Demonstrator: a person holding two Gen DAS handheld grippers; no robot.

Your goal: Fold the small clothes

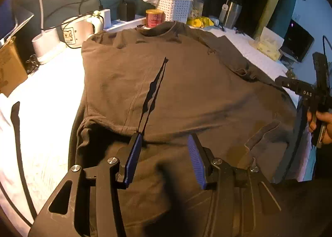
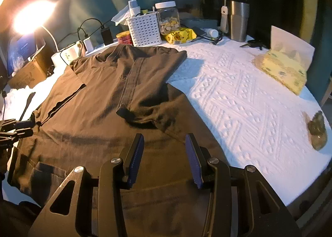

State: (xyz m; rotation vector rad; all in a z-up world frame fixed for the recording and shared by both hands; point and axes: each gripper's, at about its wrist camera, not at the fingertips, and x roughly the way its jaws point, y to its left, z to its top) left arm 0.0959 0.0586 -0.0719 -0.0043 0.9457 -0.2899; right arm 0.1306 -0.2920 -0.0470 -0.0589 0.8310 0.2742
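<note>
The shirt [image 2: 116, 100], a dark brown knit with a ribbed collar, lies spread over the white cloth [image 2: 238, 100], whose surface is embossed with raised diamond and stripe patterns. Its right sleeve [image 2: 134, 83] is folded in over the chest, the stitched hem showing as a flat double band, and soft creases run across the lower body. Your left gripper [image 1: 165, 143] hovers over the shirt's lower left part, its ribbed blue pads [image 1: 134, 158] standing apart with only loose fabric below them, nothing clamped. Your right gripper [image 2: 164, 145] sits the same way over the lower right part, near the shirt's edge, blue pads [image 2: 194, 160] apart and gripping nothing. Both have matte black angular arms with round silver bolts. Along the far edge you have a perforated white basket [image 2: 145, 29], a clear jar [image 2: 168, 18] with a white lid, a brushed steel tumbler [image 2: 238, 21], a red tin [image 2: 124, 37] and a crumpled yellow bag [image 2: 180, 36]. A lamp [image 2: 31, 17] glares at the left.
</note>
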